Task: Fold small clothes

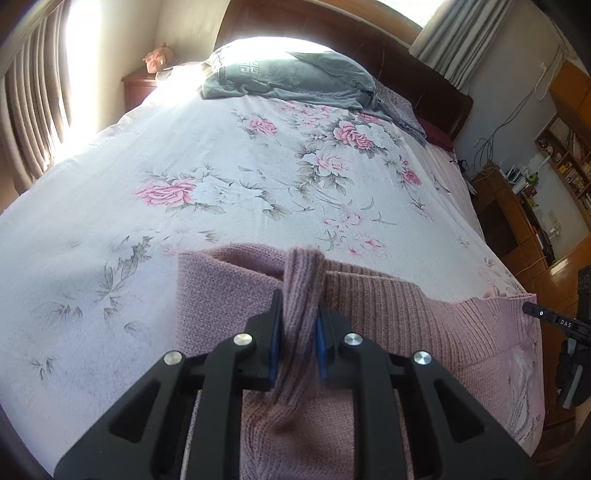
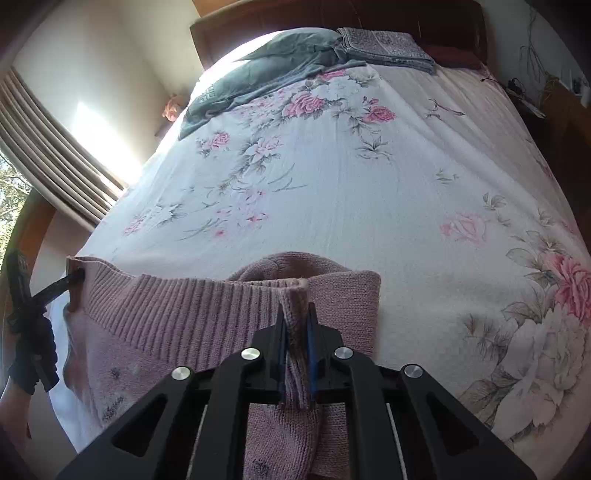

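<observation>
Mid-fold — pink knit sweater (image 1: 424, 321) at the near edge of the floral bedsheet (image 1: 221, 177). Left gripper (image 1: 298, 314) clamped tight on a bunch of ribbed hem; right gripper (image 2: 296, 325) pinched likewise on the opposite corner. Next, probably: carrying both corners forward together, evenly, then laying flat.

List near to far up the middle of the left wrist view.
Left claw shut on a bunched ridge of the pink knit sweater → floral bedsheet → grey garment at the head of the bed → dark wooden headboard.
</observation>
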Available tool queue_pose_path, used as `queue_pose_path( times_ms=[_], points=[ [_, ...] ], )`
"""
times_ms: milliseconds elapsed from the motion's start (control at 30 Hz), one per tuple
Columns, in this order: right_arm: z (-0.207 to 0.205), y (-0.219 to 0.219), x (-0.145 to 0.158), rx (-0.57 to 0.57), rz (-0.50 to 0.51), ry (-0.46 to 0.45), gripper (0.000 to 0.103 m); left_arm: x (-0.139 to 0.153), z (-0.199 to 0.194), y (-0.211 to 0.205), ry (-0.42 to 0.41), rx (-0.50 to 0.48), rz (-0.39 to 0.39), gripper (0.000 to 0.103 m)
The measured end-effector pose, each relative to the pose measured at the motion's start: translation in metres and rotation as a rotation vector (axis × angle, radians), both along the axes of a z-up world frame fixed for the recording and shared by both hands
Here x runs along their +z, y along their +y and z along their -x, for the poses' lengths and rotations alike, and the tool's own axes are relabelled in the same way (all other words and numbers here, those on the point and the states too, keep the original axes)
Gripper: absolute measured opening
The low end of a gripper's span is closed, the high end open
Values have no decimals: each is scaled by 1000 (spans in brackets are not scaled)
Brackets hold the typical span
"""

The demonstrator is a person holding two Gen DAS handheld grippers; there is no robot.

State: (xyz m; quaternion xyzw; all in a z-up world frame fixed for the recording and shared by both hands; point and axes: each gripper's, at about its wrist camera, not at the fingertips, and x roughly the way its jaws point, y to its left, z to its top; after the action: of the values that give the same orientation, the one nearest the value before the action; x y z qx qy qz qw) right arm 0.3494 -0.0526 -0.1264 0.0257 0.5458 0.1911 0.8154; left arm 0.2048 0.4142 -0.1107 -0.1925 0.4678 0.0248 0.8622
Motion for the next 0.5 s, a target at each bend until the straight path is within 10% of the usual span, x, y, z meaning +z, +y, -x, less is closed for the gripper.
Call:
queue_pose_path(
  times_ms=[500],
  points=[
    [110,-44,46,67,-132,-17,47,13,130,6,42,7,84,39]
  ],
)
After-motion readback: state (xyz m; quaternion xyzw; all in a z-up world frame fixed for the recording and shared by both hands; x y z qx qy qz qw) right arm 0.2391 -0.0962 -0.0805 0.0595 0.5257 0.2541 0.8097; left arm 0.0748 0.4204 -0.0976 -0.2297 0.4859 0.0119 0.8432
